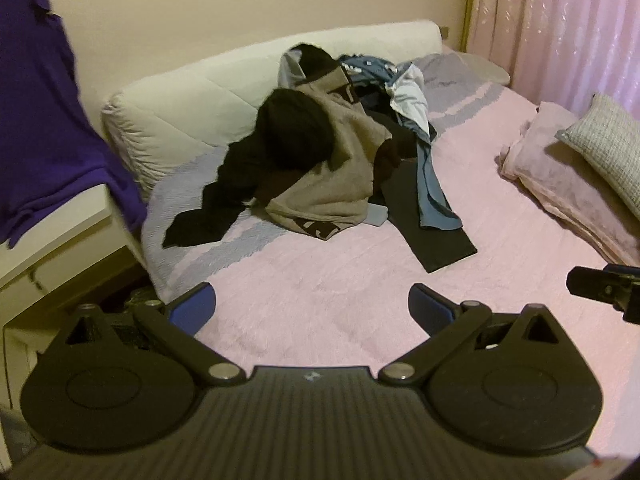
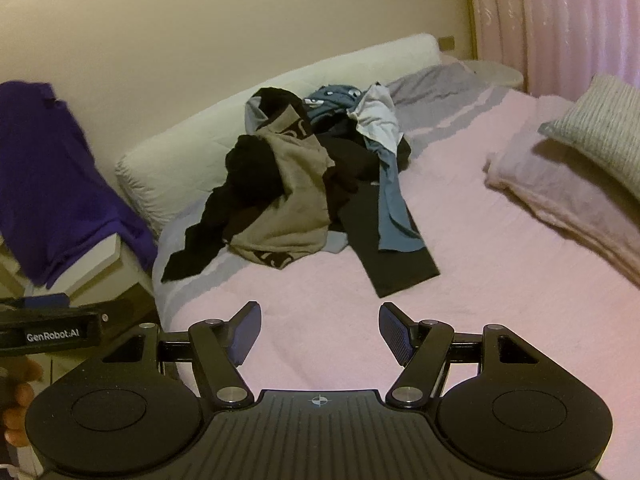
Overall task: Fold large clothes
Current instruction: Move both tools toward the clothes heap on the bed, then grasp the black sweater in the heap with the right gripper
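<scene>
Several garments lie heaped in a clothes pile [image 1: 332, 152] toward the far side of the pink bed [image 1: 320, 304], against a white bolster [image 1: 192, 96]. Both the left gripper [image 1: 312, 312] and the right gripper [image 2: 320, 334] hover released and empty over bare bedspread, the pile well ahead of them. Nearest is a black trouser leg [image 2: 394, 256] stretching toward the right gripper, beside a blue-grey strip [image 2: 394, 216]. Soft, limp and light, the cloth will likely sag and drag its neighbours, so a hem or waistband edge looks the best hold. A tan sweatshirt [image 1: 340, 172] tops the heap; a purple shirt [image 1: 44, 120] lies apart on the left.
</scene>
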Demonstrator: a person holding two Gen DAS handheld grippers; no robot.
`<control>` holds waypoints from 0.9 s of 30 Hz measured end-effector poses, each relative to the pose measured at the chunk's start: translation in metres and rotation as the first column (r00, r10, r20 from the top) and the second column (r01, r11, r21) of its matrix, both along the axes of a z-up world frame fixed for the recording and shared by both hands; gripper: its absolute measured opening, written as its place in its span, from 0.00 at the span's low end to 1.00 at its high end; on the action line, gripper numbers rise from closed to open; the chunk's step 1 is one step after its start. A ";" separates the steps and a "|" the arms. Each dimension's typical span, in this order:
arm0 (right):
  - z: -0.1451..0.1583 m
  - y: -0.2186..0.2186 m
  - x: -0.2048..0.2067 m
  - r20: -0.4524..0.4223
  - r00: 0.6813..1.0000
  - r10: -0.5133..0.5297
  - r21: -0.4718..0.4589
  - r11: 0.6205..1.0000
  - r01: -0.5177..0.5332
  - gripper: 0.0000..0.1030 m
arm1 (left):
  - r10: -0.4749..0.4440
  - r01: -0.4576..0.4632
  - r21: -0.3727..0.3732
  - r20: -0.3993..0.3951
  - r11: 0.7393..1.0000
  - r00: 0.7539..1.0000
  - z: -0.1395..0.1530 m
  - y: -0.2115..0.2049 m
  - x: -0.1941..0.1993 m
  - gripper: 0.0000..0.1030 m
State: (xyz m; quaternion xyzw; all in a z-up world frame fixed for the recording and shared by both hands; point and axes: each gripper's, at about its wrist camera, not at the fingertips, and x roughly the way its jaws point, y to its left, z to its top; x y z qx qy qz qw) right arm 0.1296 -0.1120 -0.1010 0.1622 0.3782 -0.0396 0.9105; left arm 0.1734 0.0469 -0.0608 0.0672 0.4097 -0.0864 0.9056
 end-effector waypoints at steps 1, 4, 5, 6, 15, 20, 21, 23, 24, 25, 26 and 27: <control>-0.004 0.002 0.012 -0.004 1.000 -0.011 0.010 1.000 0.011 0.62 | -0.012 0.012 -0.009 -0.009 1.000 1.000 -0.004 0.004 0.014 0.95; -0.017 0.010 0.055 -0.017 0.999 -0.038 0.026 0.999 0.038 0.62 | -0.029 0.028 -0.033 -0.035 0.999 0.999 -0.017 0.021 0.061 0.94; -0.021 0.013 0.069 -0.026 0.998 -0.048 0.027 0.998 0.049 0.62 | -0.037 0.036 -0.039 -0.043 0.999 0.998 -0.021 0.027 0.078 0.93; -0.025 0.017 0.084 -0.034 0.998 -0.056 0.030 0.998 0.057 0.62 | -0.041 0.039 -0.038 -0.050 0.998 0.998 -0.024 0.032 0.093 0.93; -0.072 0.053 0.222 -0.106 0.992 -0.065 0.041 0.997 0.070 0.61 | -0.027 0.024 -0.036 -0.089 0.999 0.996 -0.057 0.082 0.233 0.89; -0.094 0.058 0.289 -0.110 0.991 -0.074 0.037 0.996 0.079 0.61 | -0.016 0.012 -0.039 -0.111 0.999 0.994 -0.078 0.093 0.301 0.88; -0.099 0.058 0.301 -0.114 0.991 -0.077 0.036 0.996 0.082 0.61 | -0.015 0.010 -0.041 -0.119 0.999 0.993 -0.083 0.095 0.315 0.87; -0.109 0.055 0.325 -0.122 0.989 -0.080 0.042 0.995 0.086 0.61 | -0.009 0.003 -0.050 -0.134 0.999 0.991 -0.093 0.095 0.337 0.86; -0.114 0.053 0.338 -0.124 0.989 -0.085 0.043 0.995 0.091 0.61 | -0.007 0.000 -0.049 -0.139 0.999 0.990 -0.098 0.096 0.349 0.84; -0.118 0.051 0.347 -0.122 0.989 -0.088 0.044 0.995 0.094 0.61 | -0.004 -0.003 -0.047 -0.141 0.999 0.990 -0.103 0.096 0.359 0.84; -0.123 0.048 0.358 -0.118 0.989 -0.090 0.049 0.994 0.096 0.61 | 0.000 -0.006 -0.045 -0.145 0.999 0.989 -0.108 0.096 0.368 0.84; -0.127 0.046 0.366 -0.118 0.988 -0.094 0.052 0.994 0.101 0.61 | 0.006 -0.012 -0.044 -0.149 0.999 0.989 -0.113 0.097 0.380 0.84</control>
